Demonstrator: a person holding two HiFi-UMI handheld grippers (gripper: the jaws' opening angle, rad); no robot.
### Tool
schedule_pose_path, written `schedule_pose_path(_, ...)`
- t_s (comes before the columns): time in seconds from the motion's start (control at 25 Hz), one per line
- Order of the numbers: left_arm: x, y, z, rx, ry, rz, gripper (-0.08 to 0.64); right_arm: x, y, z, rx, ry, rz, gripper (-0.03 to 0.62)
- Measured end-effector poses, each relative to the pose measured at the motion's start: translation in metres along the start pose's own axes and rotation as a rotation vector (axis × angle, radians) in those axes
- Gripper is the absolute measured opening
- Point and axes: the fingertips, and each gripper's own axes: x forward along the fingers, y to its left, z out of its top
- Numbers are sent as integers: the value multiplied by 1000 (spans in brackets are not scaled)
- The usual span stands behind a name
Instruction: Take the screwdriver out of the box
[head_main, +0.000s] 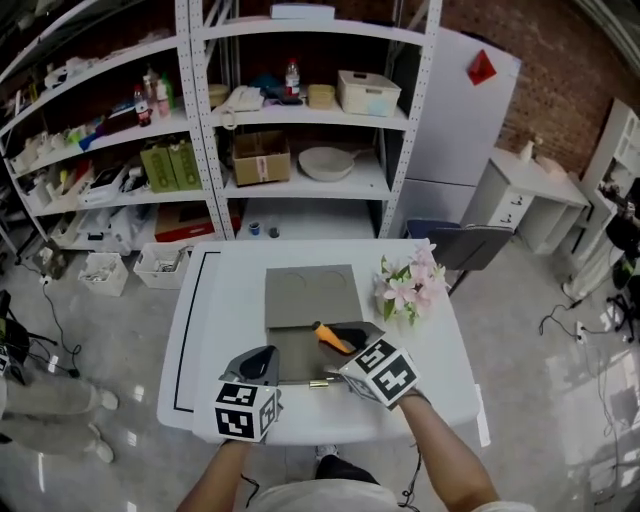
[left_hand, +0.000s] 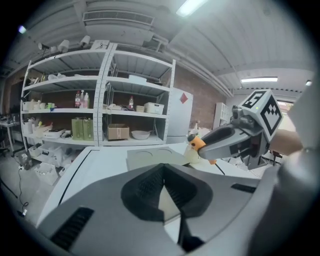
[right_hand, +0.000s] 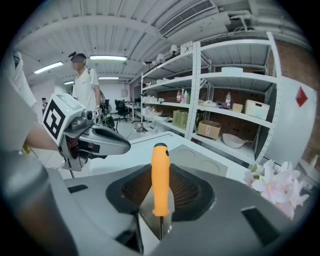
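Observation:
An orange-handled screwdriver (head_main: 331, 338) (right_hand: 160, 179) is clamped between the pads of my right gripper (head_main: 347, 342) (right_hand: 160, 192). It is lifted above the grey box (head_main: 296, 357), handle pointing away from me and thin metal shaft back toward me. The box lies open on the white table (head_main: 222, 330), with its flat lid (head_main: 311, 296) folded back. My left gripper (head_main: 263, 364) (left_hand: 162, 172) hovers at the box's near left corner, jaw tips together and nothing between them. The left gripper view shows the right gripper (left_hand: 227, 140) with the orange handle tip (left_hand: 199, 144).
A bunch of pink and white flowers (head_main: 407, 284) (right_hand: 276, 186) stands on the table right of the lid. Metal shelves (head_main: 300, 130) with boxes and bottles stand behind the table. A person (right_hand: 85, 85) stands far off in the right gripper view.

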Motion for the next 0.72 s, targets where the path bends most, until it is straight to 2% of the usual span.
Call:
schedule_pose_path(0.32, -16, -26, 3, 32, -17, -43, 6, -65, -2, 7, 95, -136, -139, 115)
schedule_pose_path(0.72, -41, -50, -3, 53, -39, -87, 6, -126, 11, -15, 209, -250, -295, 115)
